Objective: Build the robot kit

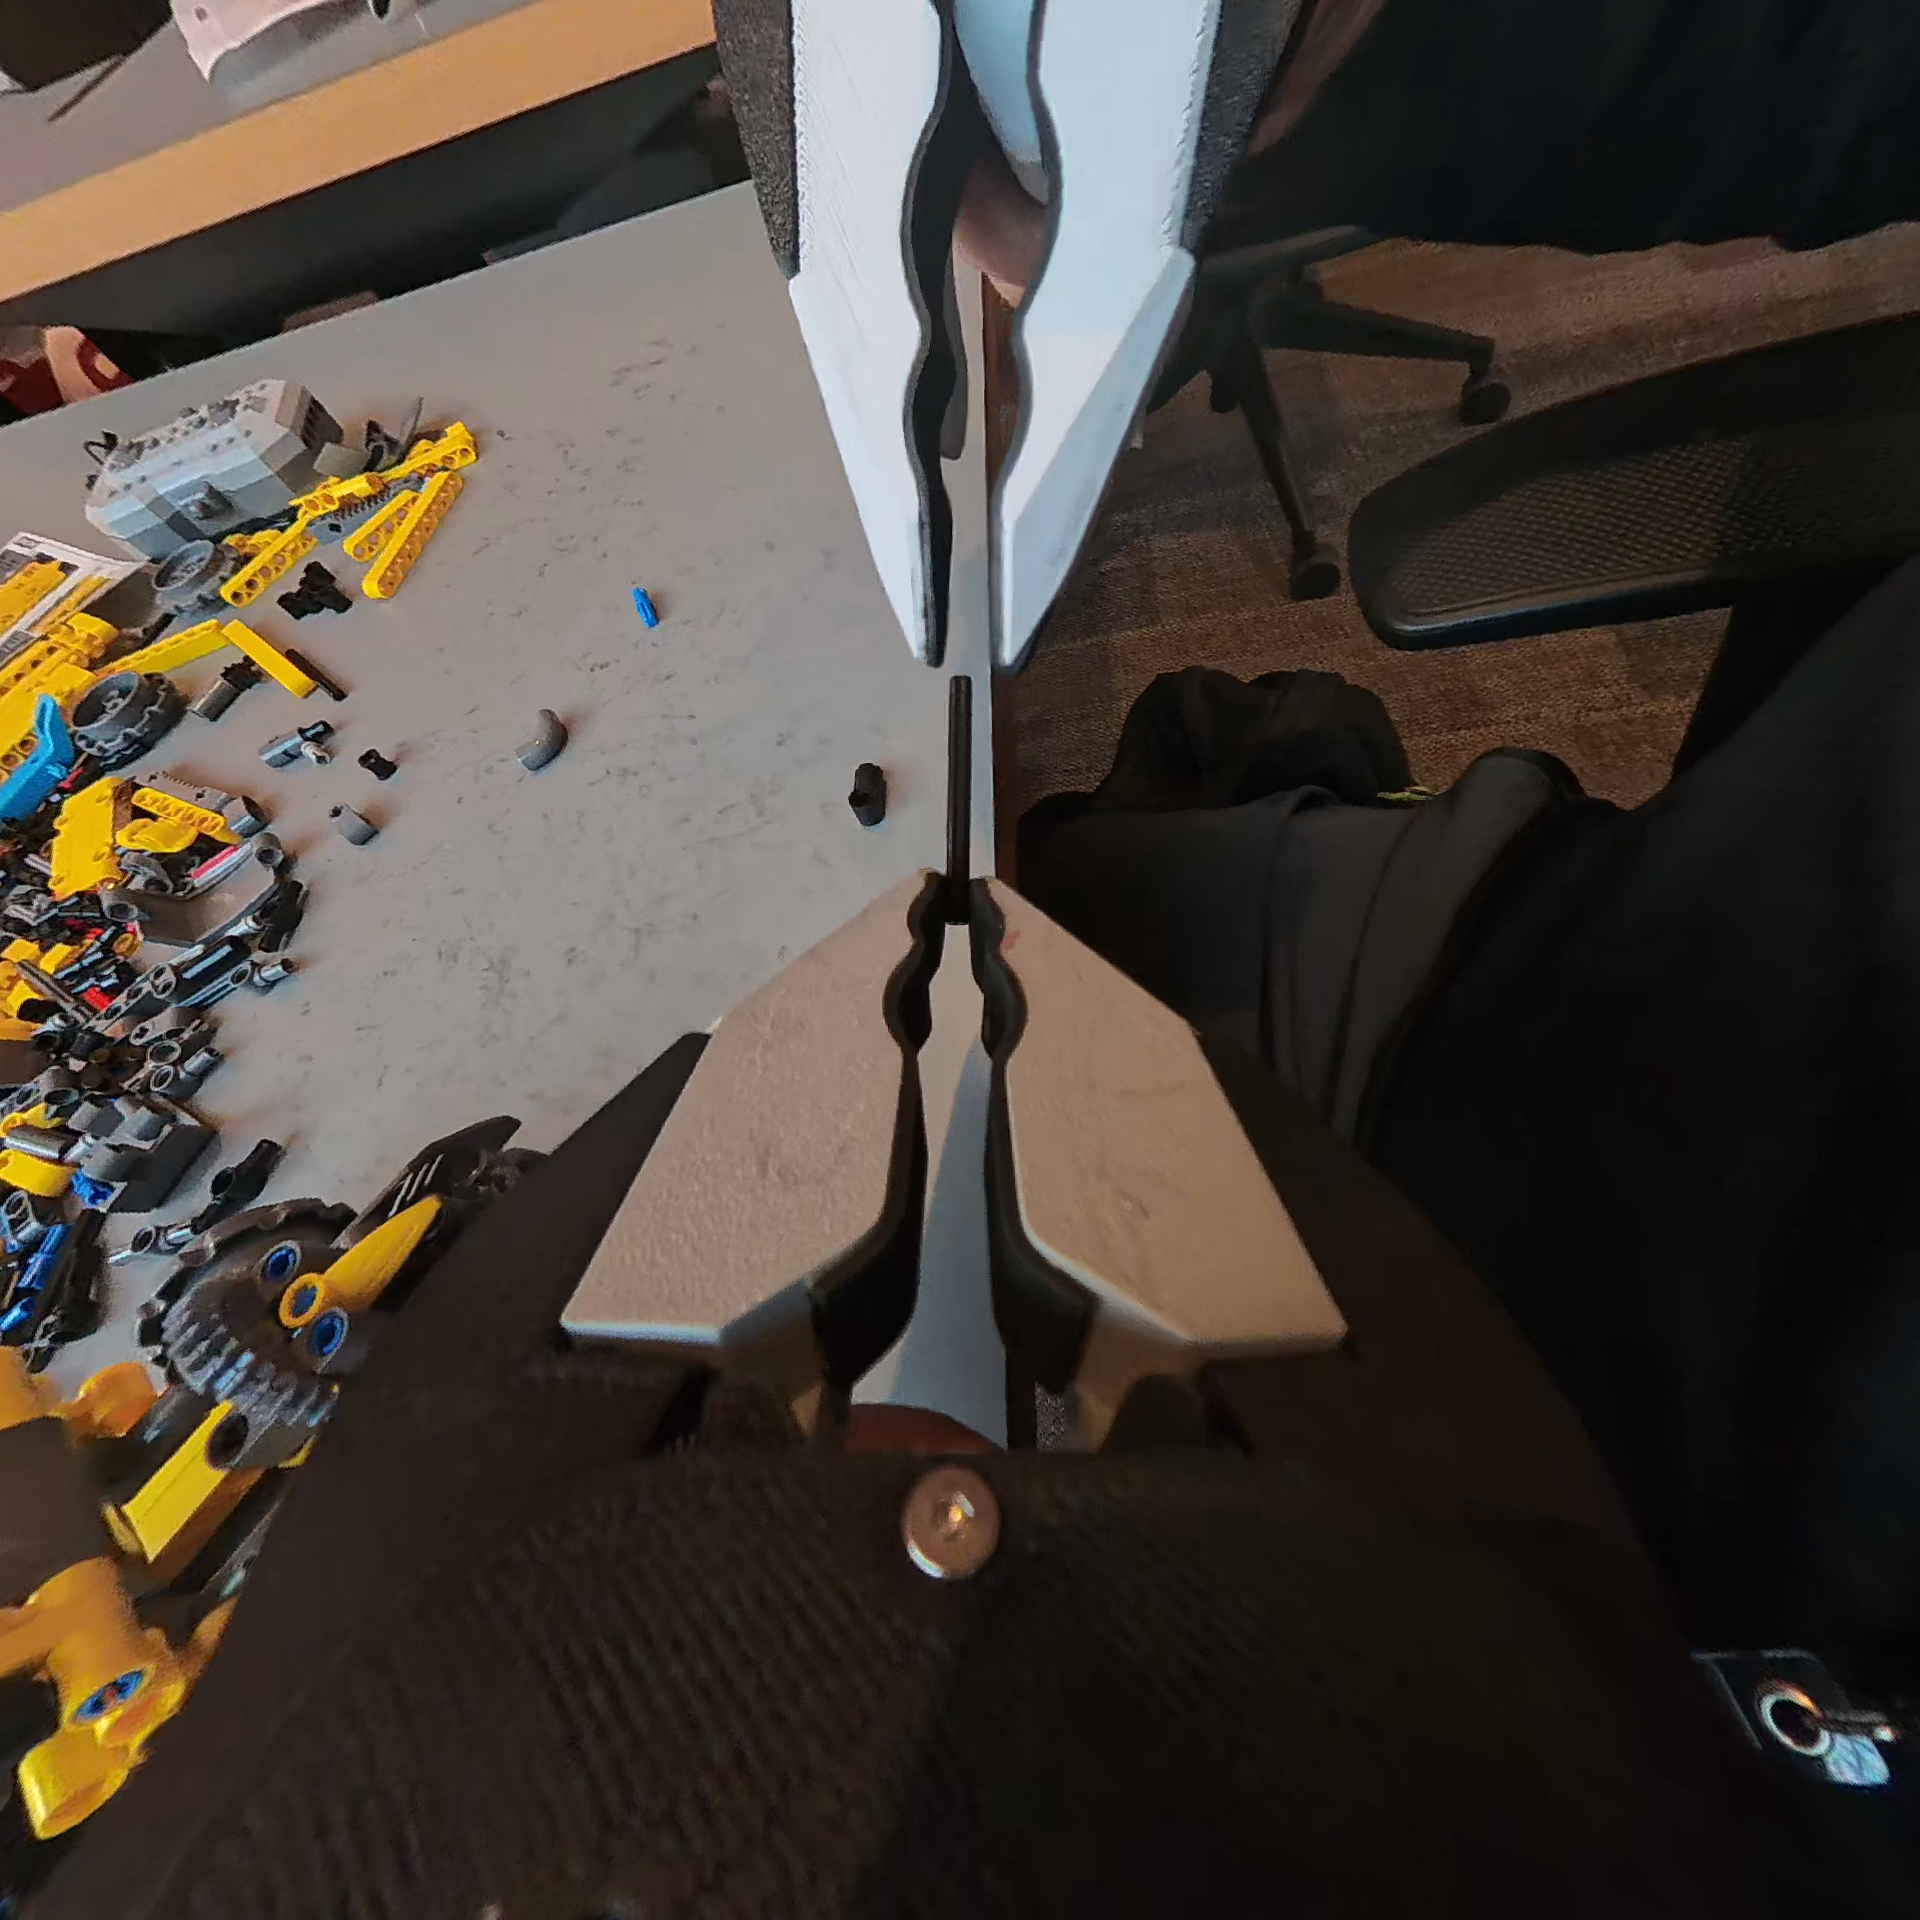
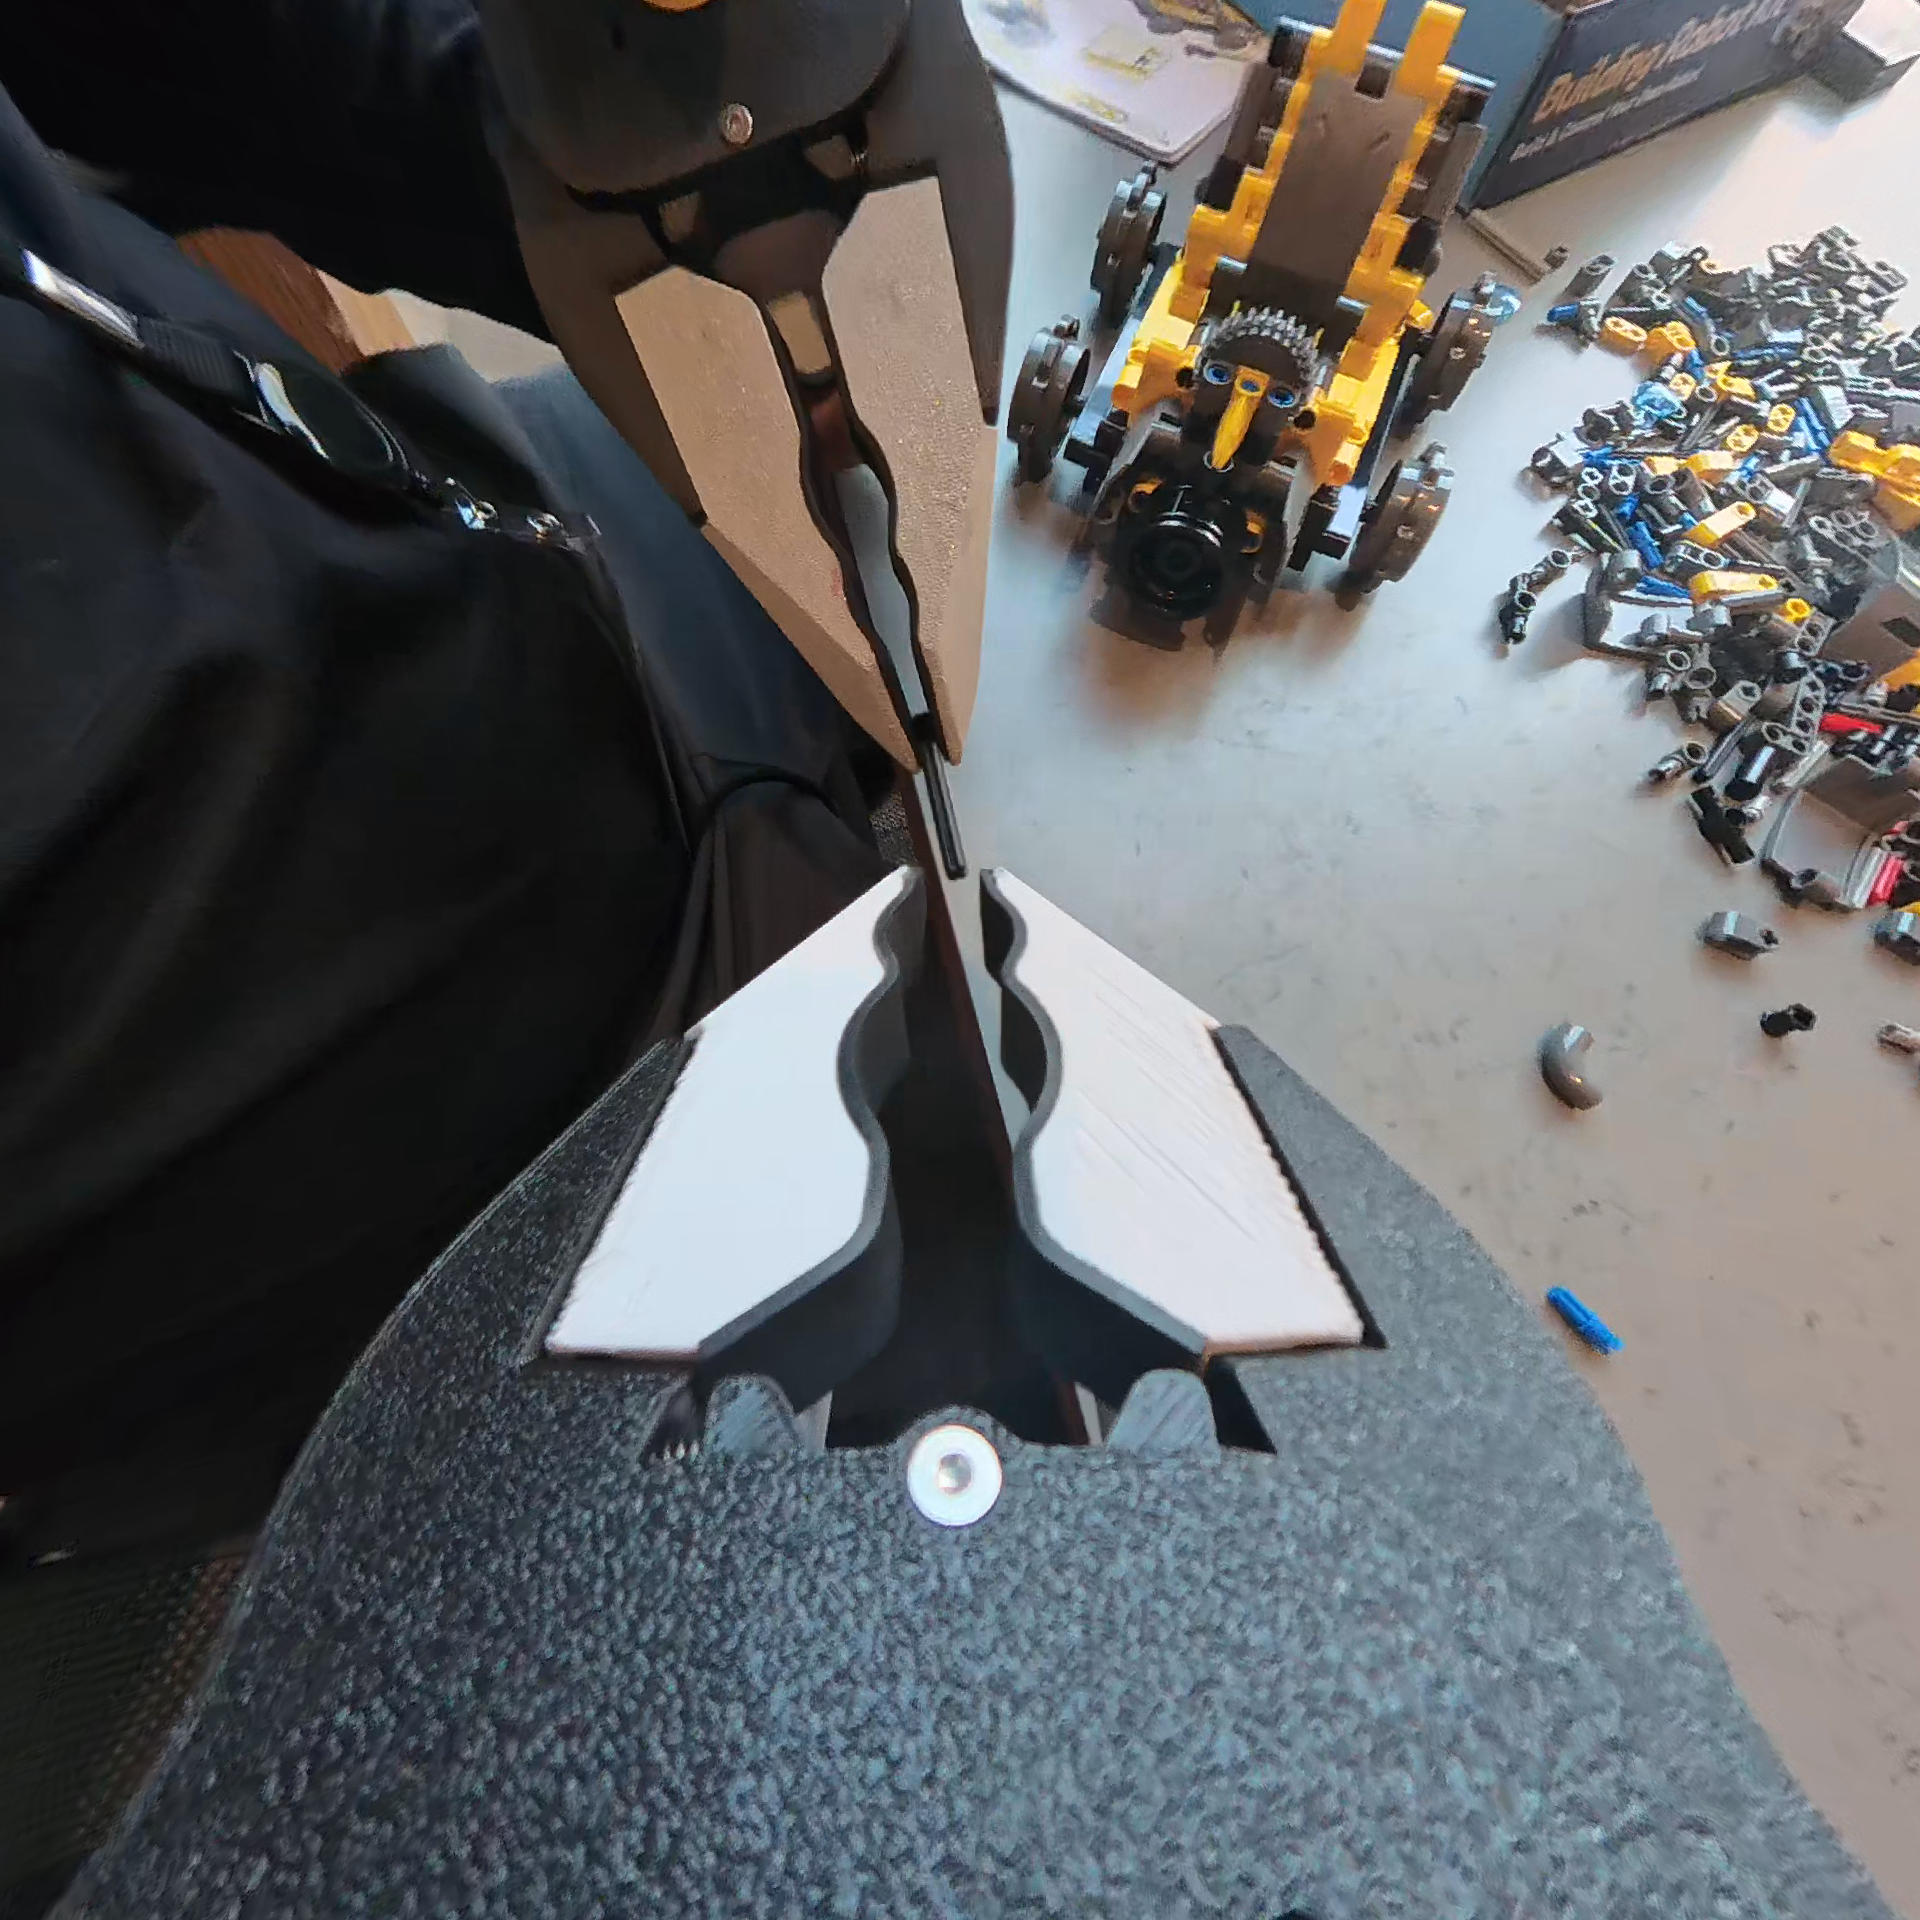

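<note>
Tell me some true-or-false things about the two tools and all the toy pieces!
1. The left tool pinches a thin black rod. True.
2. The right tool is clamped on the rod too. False: its fingers are apart and the rod's free end sits just short of them.
3. A yellow and black toy vehicle stands on the table. True.
4. The loose blue pin sits inside the big pile of pieces. False: it lies alone on the bare table, away from the pile.
5. A curved grey piece lies on the table by itself. True.
</note>
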Available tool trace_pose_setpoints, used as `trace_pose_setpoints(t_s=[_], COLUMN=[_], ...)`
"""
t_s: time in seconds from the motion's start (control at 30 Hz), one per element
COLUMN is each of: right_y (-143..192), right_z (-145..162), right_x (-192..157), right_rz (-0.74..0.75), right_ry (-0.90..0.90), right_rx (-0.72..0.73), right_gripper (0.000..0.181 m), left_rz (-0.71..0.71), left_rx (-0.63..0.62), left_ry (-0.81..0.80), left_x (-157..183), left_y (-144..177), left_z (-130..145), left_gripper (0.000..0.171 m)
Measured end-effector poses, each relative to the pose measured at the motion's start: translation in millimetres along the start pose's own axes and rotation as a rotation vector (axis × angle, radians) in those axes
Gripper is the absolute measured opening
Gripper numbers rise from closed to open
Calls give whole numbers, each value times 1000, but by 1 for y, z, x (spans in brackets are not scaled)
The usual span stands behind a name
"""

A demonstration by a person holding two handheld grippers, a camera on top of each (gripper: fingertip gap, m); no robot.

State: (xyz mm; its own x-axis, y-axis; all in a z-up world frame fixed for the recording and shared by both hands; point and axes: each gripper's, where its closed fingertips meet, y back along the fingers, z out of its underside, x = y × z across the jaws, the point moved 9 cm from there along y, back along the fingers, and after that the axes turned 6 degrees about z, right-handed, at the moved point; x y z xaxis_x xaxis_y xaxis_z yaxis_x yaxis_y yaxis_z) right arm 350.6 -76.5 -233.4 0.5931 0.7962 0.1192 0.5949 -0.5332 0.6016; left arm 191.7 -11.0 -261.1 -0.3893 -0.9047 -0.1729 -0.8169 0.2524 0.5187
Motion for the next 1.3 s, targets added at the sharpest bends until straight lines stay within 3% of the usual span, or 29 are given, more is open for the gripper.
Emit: trace_pose_setpoints(t_s=[0.63,0.8,1.07,1.3], right_y=[-16,1,37,35], right_z=[-7,7,61,76], right_x=[-8,-7,5,14], right_rz=[-4,50,144,170], right_ry=[89,51,-166,-184], right_rx=[-17,-13,-21,-24], right_gripper=[3,3,3,3], left_rz=[-1,15,19,36], left_rx=[17,74,-158,-270], left_ry=[-27,99,132,159], left_x=[3,-4,-23,-36], left_y=[1,-5,-50,-69], left_z=[-5,-13,-16,-14], left_gripper=[1,5,18,18])
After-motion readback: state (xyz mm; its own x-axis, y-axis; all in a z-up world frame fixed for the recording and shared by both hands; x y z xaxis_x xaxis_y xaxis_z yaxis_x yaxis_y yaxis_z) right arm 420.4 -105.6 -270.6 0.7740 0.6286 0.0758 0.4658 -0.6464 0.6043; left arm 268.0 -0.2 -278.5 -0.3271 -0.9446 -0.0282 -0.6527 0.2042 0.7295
